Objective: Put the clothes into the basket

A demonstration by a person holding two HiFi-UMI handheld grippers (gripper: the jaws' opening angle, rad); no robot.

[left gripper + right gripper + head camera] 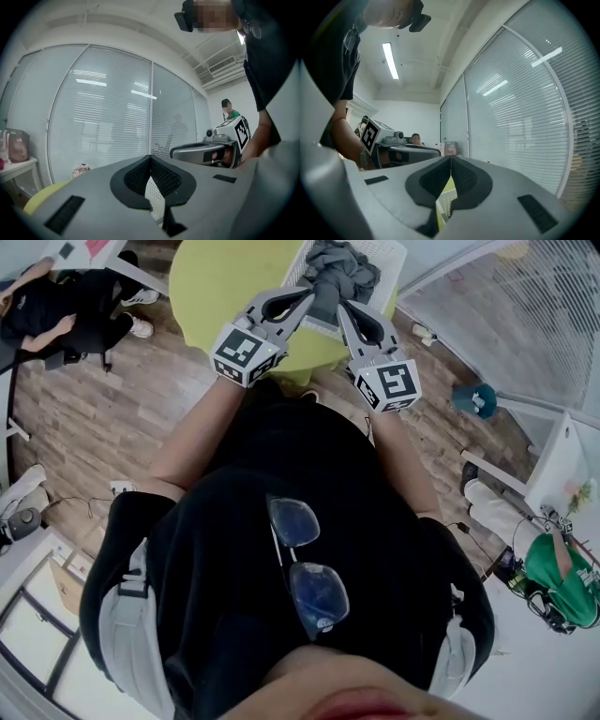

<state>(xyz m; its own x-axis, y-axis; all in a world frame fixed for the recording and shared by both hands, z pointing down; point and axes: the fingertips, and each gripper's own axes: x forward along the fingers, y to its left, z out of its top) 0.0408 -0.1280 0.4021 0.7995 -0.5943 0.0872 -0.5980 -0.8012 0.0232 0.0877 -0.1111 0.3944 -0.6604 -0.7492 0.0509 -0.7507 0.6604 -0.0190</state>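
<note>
A dark grey heap of clothes lies in a white perforated basket on a round yellow-green table. My left gripper reaches in from the left, its tips at the near edge of the heap. My right gripper comes in beside it from the right. In the left gripper view the left gripper is shut with nothing between its pads, and the basket's mesh shows below. The right gripper is likewise shut and empty, and the left gripper shows beside it.
A glass wall with blinds runs along the right. One person sits at the far left, and another in green is at the right. A teal object lies on the wooden floor.
</note>
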